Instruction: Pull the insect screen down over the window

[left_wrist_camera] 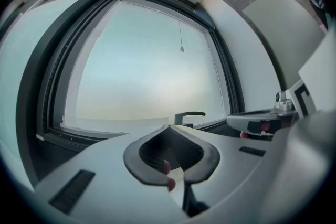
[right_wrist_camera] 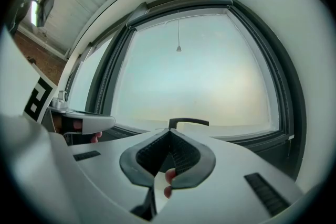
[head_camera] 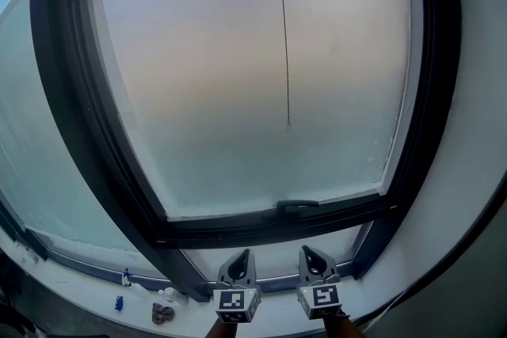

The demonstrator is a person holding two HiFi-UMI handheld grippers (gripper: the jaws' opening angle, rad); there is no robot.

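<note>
While the left gripper [head_camera: 242,253] and the right gripper [head_camera: 308,250] stand side by side at the lower edge of the head view, close together but not touching, both point level toward the window [head_camera: 253,75]. In the left gripper view the two dark ribbed jaws of the left gripper [left_wrist_camera: 169,127] meet at their tips, with nothing between them. The right gripper view shows the same for the right gripper [right_wrist_camera: 169,131]: jaws pressed together and empty. The window has a dark frame [head_camera: 55,91] and a pale, milky pane. Of the insect screen, only the thin pull cord [head_camera: 283,36] can be seen. It hangs from the top bar of the frame down in front of the pane, and its small end bead [head_camera: 288,125] is about at the middle height of the glass, well above both grippers. Whether the screen is rolled up inside the top bar cannot be told. A dark window handle [head_camera: 297,204] lies on the bottom rail, just above the grippers. On the white sill [head_camera: 79,293], to the left of the grippers, lie a few small objects [head_camera: 162,313].
</note>
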